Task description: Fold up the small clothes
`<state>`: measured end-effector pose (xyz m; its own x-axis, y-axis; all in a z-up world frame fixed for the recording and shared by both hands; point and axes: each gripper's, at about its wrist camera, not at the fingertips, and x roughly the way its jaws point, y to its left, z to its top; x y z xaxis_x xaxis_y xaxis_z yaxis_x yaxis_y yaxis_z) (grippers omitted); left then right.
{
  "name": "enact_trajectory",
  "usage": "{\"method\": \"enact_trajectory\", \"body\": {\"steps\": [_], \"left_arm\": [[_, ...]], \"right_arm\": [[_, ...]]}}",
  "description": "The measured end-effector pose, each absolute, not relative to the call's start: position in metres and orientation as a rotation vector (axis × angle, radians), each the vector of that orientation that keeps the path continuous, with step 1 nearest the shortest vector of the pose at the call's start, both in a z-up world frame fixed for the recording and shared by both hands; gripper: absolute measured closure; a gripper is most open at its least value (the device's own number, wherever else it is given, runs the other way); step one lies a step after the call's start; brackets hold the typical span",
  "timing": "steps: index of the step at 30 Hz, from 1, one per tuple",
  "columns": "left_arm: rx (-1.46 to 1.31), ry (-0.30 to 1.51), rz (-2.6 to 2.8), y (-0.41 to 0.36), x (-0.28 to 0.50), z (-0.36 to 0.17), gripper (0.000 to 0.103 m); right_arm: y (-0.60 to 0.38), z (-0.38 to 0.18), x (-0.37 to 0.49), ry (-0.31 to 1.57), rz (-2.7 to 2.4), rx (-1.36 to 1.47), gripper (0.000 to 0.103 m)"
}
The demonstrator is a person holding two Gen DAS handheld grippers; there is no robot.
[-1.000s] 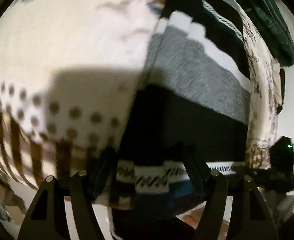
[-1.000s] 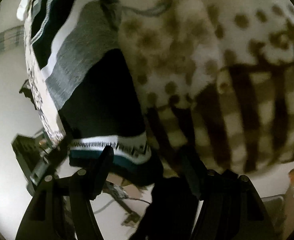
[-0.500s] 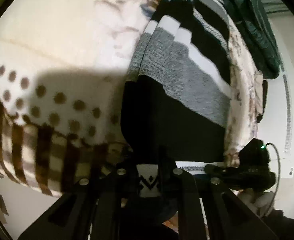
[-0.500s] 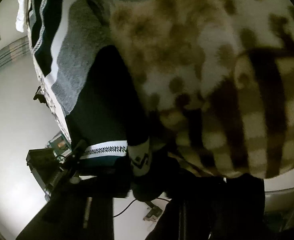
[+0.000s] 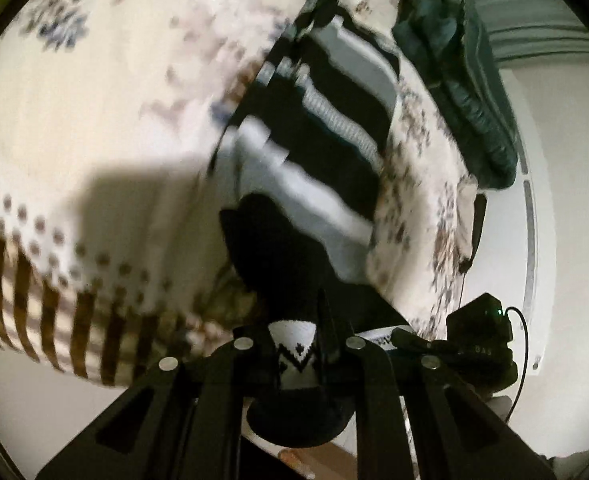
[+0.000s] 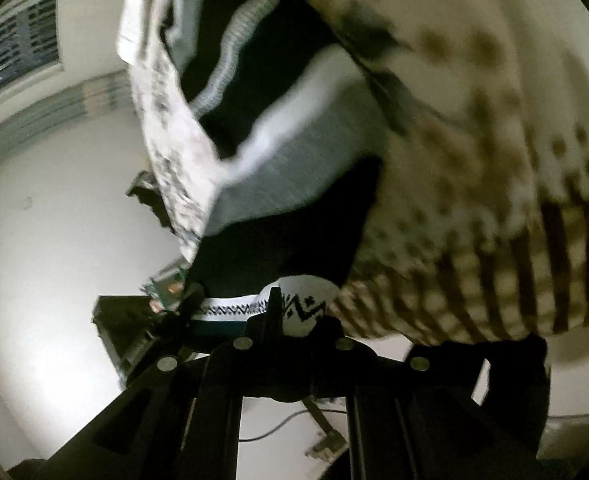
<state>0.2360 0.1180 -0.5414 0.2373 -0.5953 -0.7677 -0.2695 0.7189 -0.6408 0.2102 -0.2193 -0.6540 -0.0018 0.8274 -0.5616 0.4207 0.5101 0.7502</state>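
Observation:
A knitted sweater (image 5: 322,152) (image 6: 294,160) with black, grey and white stripes lies on a bed, its near end lifted. My left gripper (image 5: 320,344) is shut on the white zigzag-patterned hem (image 5: 294,356). My right gripper (image 6: 276,312) pinches the same hem (image 6: 306,312) further along, with its jaws closing tight on the fabric. The hem band stretches between the two. In the left wrist view the other gripper (image 5: 474,344) appears at the lower right as a black body with a green light. The sweater's far end is blurred.
A cream fleece blanket (image 5: 94,120) (image 6: 474,160) with brown dots and stripes covers the bed beside the sweater. A floral sheet (image 5: 422,200) lies under it. A dark green garment (image 5: 466,92) is heaped at the far right. White floor lies beyond the bed edge.
Both grippers went from open around the hem to shut on it. Both have then risen, pulling the hem up off the bed and bunching the black lower part.

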Motion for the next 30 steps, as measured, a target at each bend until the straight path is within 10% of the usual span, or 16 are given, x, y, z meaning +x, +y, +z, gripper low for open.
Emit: {"method": "enact_trajectory", "body": {"steps": [18, 20, 22, 24, 27, 30], "left_arm": [[-0.783, 1.077, -0.351, 0.13, 0.588, -0.529, 0.091], [-0.801, 1.127, -0.367, 0.129, 0.633, -0.55, 0.083], [-0.811, 1.152, -0.368, 0.131, 0.662, -0.565, 0.054], [-0.832, 1.136, -0.36, 0.137, 0.677, -0.573, 0.035], [-0.898, 1.09, -0.338, 0.156, 0.681, -0.578, 0.034], [-0.918, 1.077, -0.289, 0.173, 0.662, -0.58, 0.034]], "right_arm": [[-0.204, -0.597, 0.581, 1.251, 0.318, 1.052, 0.093], [-0.205, -0.611, 0.621, 1.258, 0.284, 1.059, 0.091], [-0.208, -0.628, 0.655, 1.28, 0.253, 1.083, 0.089], [-0.207, -0.64, 0.675, 1.293, 0.253, 1.105, 0.076], [-0.209, -0.635, 0.678, 1.246, 0.285, 1.083, 0.041], [-0.215, -0.627, 0.668, 1.253, 0.291, 1.037, 0.035]]}}
